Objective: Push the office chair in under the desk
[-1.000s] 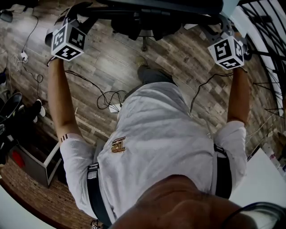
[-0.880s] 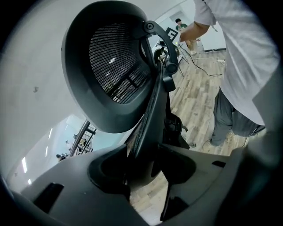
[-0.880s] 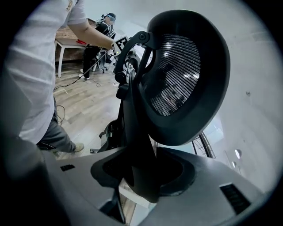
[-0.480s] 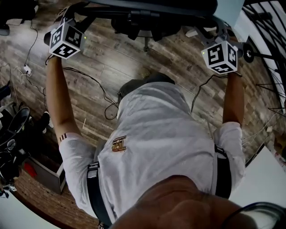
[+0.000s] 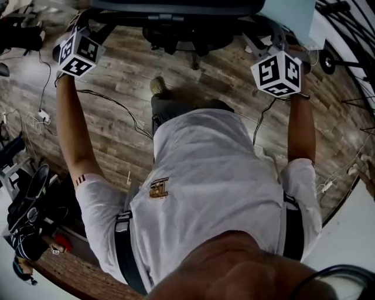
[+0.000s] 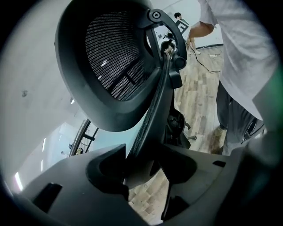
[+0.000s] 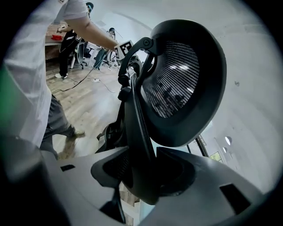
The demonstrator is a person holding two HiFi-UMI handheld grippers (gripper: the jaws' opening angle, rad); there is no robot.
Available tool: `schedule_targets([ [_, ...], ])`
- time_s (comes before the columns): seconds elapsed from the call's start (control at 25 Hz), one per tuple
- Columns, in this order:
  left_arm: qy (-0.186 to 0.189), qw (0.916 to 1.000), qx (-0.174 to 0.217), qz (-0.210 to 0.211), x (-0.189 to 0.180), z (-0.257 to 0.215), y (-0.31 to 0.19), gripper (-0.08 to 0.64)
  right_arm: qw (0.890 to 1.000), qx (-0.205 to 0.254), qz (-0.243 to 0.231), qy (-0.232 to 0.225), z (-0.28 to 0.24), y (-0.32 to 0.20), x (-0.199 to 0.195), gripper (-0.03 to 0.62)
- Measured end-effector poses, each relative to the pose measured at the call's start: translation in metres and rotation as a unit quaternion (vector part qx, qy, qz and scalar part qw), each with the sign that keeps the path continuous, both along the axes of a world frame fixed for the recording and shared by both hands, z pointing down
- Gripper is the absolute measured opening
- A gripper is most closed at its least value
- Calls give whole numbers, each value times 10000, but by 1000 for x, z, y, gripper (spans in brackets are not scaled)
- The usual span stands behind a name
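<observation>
The black mesh office chair [image 5: 176, 12] stands at the top edge of the head view, its wheeled base [image 5: 187, 38] on the wood floor. A pale desk top [image 5: 287, 14] lies over it at the upper right. My left gripper [image 5: 88, 17] is at the chair back's left edge and my right gripper [image 5: 275, 38] at its right edge. In the left gripper view the back's rim [image 6: 154, 106] runs between the jaws of the left gripper [image 6: 141, 163], which are shut on it. The right gripper [image 7: 141, 172] likewise clamps the rim [image 7: 135, 114] below the mesh [image 7: 177, 79].
Black cables [image 5: 111, 99] and a power strip [image 5: 41, 114] lie on the floor at the left. A black metal railing [image 5: 351, 35] runs along the right. Other chairs [image 5: 29, 193] stand at the lower left. The person's foot [image 5: 157, 87] is behind the chair.
The person has stepped forward and the floor has slid down the view. Both grippers have stayed on the chair back, and the chair has gone further under the desk edge.
</observation>
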State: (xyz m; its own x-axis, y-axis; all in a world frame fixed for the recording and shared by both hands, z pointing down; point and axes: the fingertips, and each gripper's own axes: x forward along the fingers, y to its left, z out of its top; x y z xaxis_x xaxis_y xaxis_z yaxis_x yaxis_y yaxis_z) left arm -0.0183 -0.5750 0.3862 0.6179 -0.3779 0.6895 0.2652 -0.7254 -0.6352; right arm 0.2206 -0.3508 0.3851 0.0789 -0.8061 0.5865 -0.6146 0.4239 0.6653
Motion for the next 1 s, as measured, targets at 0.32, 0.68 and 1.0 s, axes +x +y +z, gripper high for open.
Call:
schedule_targets([
  [0.32,69,9974,-79,709,16,6,-125,240,9968,-176,781,-62,2,-100,-12,206],
  [0.68,79,9939,14,1098,29,3,-211,239,9927,-223,1179,-115,2,-174,-13,206],
  [1.0,86,9904,25,1382,51,6,-269,240,9871,-301,1560,-179,7,-221,-5,206],
])
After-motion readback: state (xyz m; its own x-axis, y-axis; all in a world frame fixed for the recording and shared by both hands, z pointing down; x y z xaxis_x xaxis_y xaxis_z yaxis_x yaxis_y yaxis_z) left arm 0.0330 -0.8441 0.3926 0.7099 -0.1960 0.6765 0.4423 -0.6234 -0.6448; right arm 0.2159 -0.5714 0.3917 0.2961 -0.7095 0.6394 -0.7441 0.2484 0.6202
